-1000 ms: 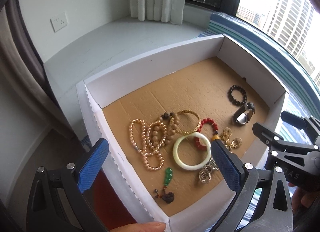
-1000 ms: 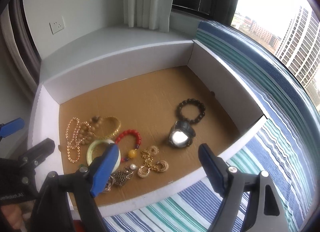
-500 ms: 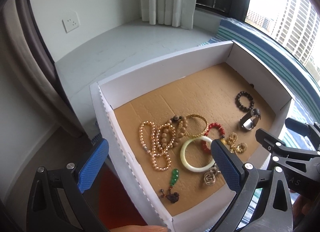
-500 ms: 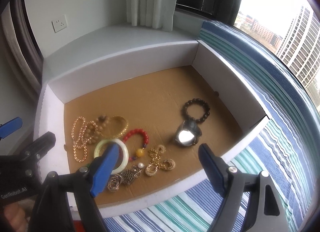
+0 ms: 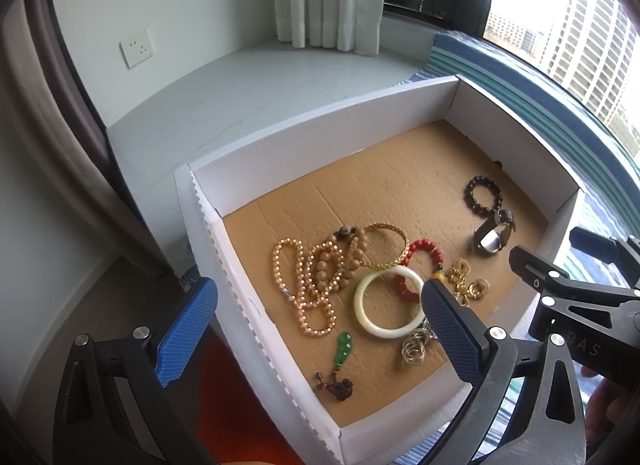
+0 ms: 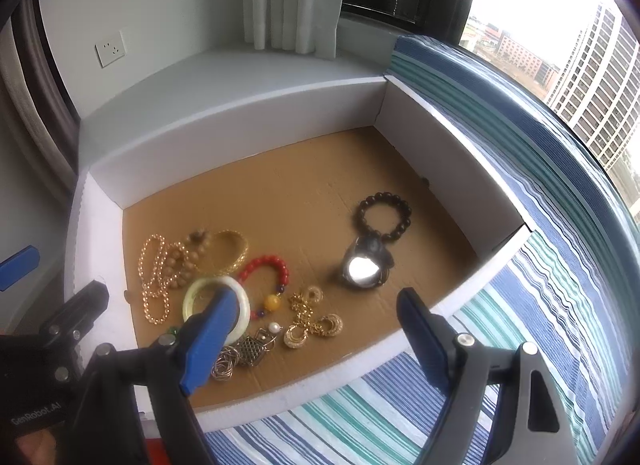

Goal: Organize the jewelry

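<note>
Both grippers, left gripper [image 5: 316,317] and right gripper [image 6: 316,329], gaping wide, empty, above box [image 6: 240,137]. Jewelry heaped at 8 o'clock: jade bangle [image 5: 390,303] overlapping red bracelet [image 5: 420,261]; black bracelet [image 6: 384,217] apart at 2. Sorting incomplete or just started.

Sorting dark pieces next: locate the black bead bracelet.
The black bead bracelet lies in the box's right half, touching the watch, apart from the tangled pile.
</note>
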`<state>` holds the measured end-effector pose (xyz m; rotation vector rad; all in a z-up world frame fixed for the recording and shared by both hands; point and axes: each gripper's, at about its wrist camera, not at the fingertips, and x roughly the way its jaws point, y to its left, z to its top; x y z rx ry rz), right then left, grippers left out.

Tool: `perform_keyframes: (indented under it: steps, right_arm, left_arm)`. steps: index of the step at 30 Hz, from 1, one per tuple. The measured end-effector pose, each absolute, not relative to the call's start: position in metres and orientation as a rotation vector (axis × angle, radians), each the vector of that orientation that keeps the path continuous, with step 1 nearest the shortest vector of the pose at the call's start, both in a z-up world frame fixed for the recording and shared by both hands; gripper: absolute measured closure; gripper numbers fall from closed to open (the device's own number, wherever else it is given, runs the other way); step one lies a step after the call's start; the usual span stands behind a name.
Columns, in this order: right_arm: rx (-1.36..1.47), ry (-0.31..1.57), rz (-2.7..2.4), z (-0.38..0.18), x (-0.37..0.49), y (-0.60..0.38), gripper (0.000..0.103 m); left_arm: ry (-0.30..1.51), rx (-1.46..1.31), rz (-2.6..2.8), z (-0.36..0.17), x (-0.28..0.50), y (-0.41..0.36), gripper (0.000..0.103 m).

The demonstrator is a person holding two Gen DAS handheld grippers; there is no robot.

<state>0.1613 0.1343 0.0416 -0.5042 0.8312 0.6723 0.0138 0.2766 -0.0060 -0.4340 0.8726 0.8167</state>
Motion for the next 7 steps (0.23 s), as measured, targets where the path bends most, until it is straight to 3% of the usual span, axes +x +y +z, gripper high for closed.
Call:
perform_keyframes:
  steps: [7]
  right_arm:
    - [-0.49,0.835,0.67,0.0407,0.1622,0.1332,0.02]
  left_arm:
    - [0.857,-0.409,0.822,-0.0064,0.0148,0.2732,0.001]
